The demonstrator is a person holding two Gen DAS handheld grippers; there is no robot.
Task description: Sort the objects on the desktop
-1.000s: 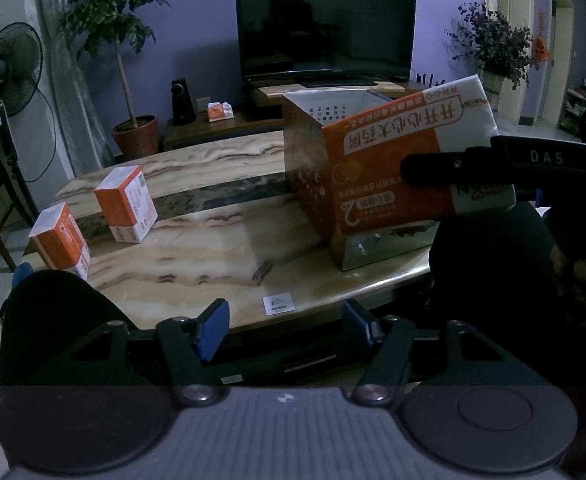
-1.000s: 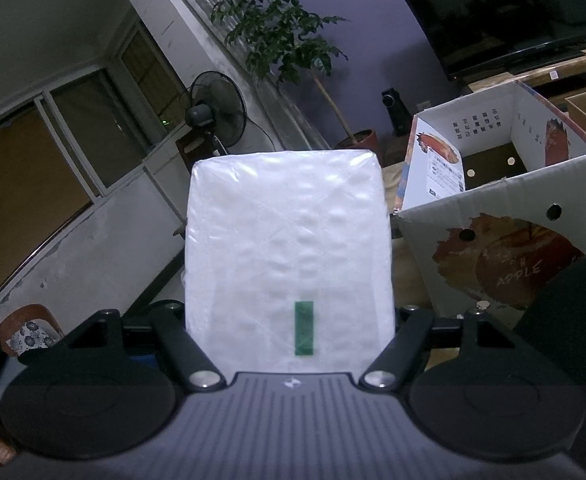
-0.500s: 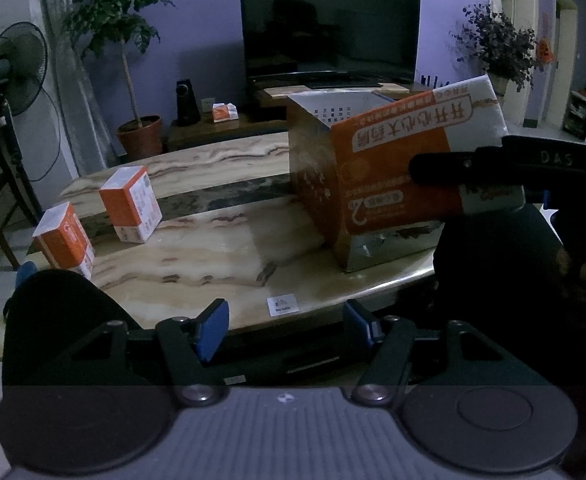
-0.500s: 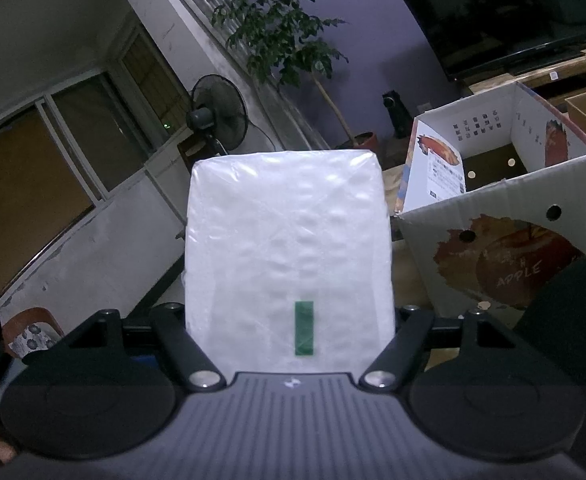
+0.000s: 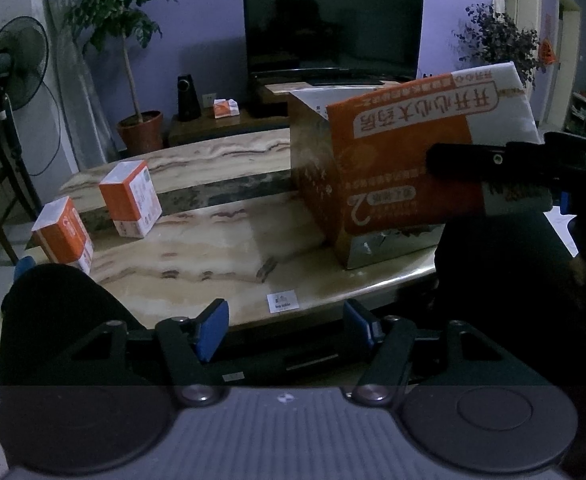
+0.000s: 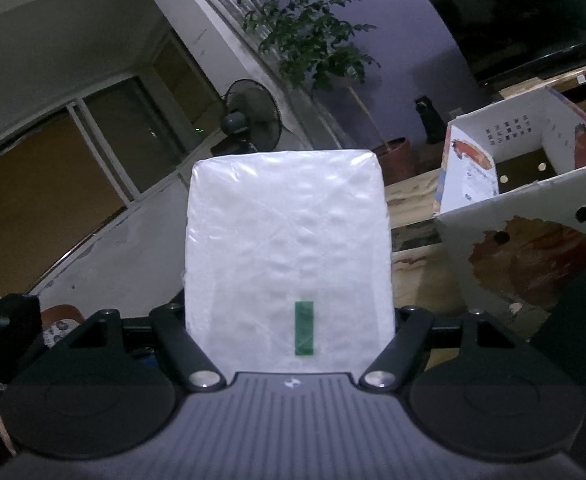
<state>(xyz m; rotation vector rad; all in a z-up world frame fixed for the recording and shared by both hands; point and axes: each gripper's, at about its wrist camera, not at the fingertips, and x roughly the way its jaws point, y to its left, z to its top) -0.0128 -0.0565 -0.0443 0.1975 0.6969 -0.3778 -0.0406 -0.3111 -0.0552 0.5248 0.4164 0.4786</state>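
A: What changed in the last second?

B: Very little. The right gripper [image 6: 289, 320] keeps its grasp on the tissue pack [image 5: 433, 152], which has edged only slightly toward the cardboard box [image 6: 533, 200] on the marble table [image 5: 213, 248]. So the drop-off looks close but not yet done.

A: And the poses?

B: The right one points nearly level, the pack held in the air beside the box, above the table edge. The left gripper [image 5: 285, 326] has stayed put, angled down at the table, jaws released and empty. Two orange boxes [image 5: 131, 198] wait at the far left
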